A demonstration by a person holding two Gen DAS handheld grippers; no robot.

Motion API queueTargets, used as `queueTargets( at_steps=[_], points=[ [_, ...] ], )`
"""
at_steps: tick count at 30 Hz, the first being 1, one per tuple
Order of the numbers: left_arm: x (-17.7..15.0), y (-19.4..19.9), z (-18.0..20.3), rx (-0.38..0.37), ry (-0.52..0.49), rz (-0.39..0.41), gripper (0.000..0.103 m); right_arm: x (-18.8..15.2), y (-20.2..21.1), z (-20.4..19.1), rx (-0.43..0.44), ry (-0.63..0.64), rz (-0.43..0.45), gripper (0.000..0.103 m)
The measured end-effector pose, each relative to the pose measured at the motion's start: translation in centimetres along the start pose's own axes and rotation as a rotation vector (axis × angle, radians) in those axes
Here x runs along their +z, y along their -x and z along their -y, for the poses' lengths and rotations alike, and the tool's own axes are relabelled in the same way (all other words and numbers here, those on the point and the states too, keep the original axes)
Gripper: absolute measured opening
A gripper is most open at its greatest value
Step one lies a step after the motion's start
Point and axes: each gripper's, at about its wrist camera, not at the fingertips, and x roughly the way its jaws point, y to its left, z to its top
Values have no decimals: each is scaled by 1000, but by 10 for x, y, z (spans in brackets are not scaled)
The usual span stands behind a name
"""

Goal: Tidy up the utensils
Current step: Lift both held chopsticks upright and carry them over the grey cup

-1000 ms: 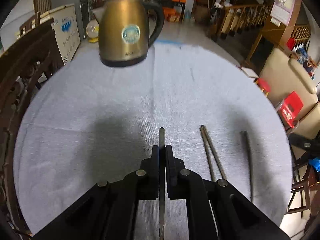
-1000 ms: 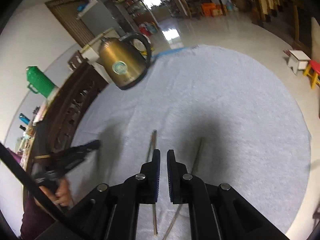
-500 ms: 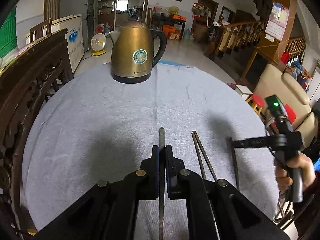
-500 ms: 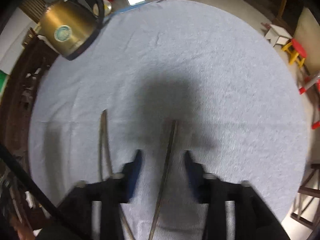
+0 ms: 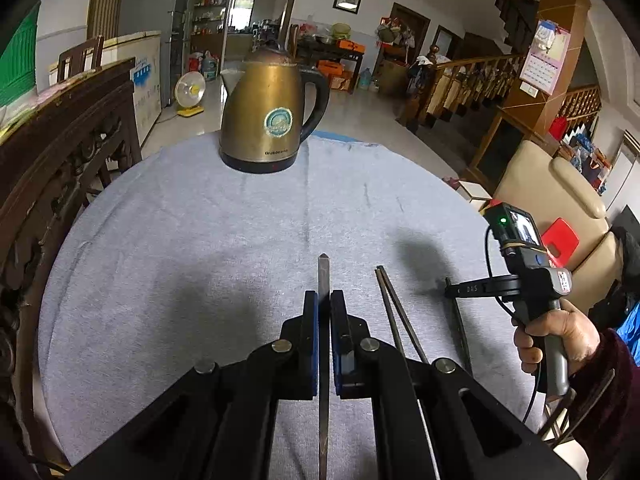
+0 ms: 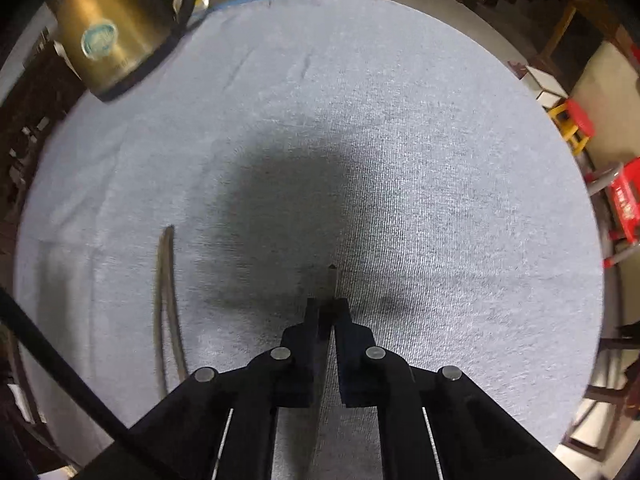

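My left gripper (image 5: 324,300) is shut on a dark metal chopstick (image 5: 323,276), whose tip sticks out ahead of the fingers over the grey cloth. A pair of chopsticks (image 5: 394,312) lies on the cloth just to its right. My right gripper (image 6: 327,308) is shut on another single chopstick (image 6: 332,276) low over the cloth; it also shows in the left wrist view (image 5: 456,291), over that chopstick (image 5: 460,332). The pair (image 6: 166,300) lies to its left.
A brass electric kettle (image 5: 268,116) stands at the far side of the round table covered in grey cloth (image 5: 200,240). A carved wooden chair back (image 5: 60,160) is at the left edge. A beige armchair and red stools stand off to the right.
My right gripper has come down over the single chopstick on the right, opened around it and shut on it. My left gripper keeps hold of its chopstick and has risen slightly.
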Motion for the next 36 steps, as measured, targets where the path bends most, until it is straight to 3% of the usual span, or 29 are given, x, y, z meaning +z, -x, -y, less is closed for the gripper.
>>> queueTargets(
  at_steps=[10, 19, 28, 36],
  points=[
    [-19, 46, 8, 4, 2, 115, 6, -60, 97, 43, 205, -49, 299, 6],
    [-46, 105, 29, 24, 0, 251, 6, -122, 180, 57, 326, -40, 518, 6],
    [-57, 151, 55, 25, -43, 335, 6, -174, 226, 62, 389, -21, 647, 6],
    [-62, 164, 61, 23, -56, 342, 6, -201, 252, 61, 401, 6, 720, 6]
  ],
)
